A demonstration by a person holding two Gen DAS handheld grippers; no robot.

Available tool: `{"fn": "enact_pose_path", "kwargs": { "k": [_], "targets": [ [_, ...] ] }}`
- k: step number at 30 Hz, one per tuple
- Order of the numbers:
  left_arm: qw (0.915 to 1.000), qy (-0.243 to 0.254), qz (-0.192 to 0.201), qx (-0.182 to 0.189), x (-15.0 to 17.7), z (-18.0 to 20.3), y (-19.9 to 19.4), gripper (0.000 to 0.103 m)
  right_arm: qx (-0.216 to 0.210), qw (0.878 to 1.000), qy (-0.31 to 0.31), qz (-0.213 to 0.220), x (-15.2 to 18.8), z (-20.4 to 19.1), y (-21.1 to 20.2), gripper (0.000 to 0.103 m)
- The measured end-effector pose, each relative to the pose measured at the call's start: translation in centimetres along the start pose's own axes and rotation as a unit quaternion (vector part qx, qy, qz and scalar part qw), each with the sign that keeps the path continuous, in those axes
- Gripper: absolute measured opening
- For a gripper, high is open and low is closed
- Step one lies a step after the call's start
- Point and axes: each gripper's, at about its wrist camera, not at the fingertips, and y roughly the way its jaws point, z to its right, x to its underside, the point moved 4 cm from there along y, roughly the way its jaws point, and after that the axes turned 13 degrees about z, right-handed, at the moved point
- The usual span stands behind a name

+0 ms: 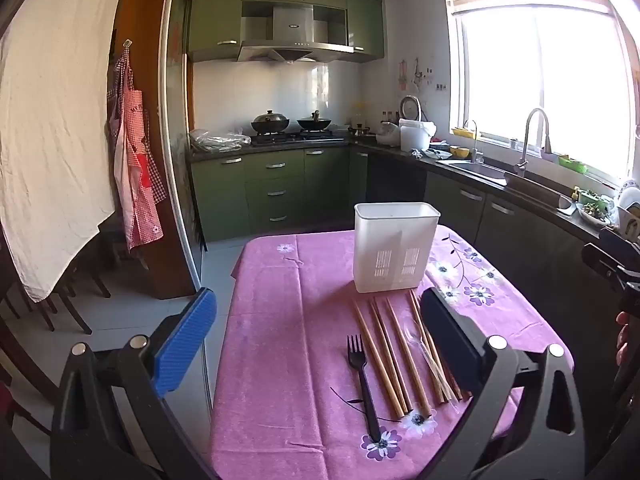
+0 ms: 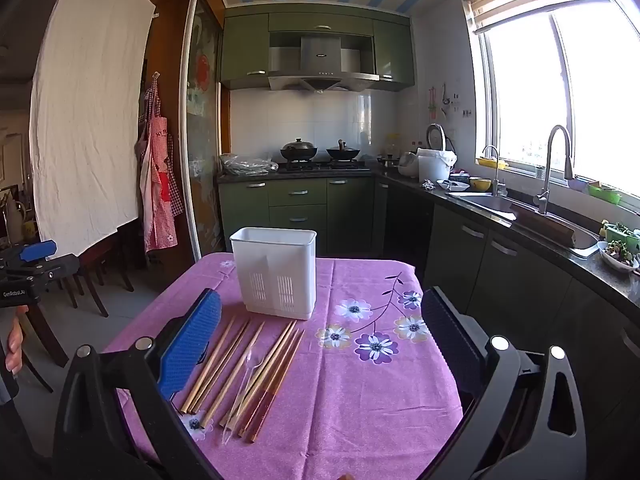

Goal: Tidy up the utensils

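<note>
1. The left gripper (image 1: 320, 344) is hovering above the near edge of the table with its jaws spread wide and nothing between them; the right gripper (image 2: 322, 344) is doing the same alongside it, just as wide and empty.
2. Lying between and just ahead of the fingers are the wooden chopsticks (image 1: 394, 356), fanned loosely side by side, with a black plastic fork (image 1: 362, 384) on their left and a clear plastic spoon (image 2: 244, 380) resting among them.
3. Just beyond the chopstick tips, the white slotted utensil holder (image 1: 394, 246) is standing upright on the pink floral tablecloth (image 1: 288, 320), apparently empty.
4. Judging from this, nothing is sorted yet. Picking one piece at a time near its middle, keeping it level, then tipping it upright over one compartment should be tidiest; the clear spoon looks hardest to pinch.
</note>
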Motion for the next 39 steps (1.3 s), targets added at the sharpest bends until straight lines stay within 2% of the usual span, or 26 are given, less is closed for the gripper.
{"fn": "enact_pose_path", "kwargs": {
  "k": [39],
  "targets": [
    [1.0000, 0.001, -0.005, -0.002, -0.20, -0.19, -0.76, 0.097, 0.001, 1.000, 0.003, 0.005, -0.35, 0.06, -0.41, 0.099]
  ]
}}
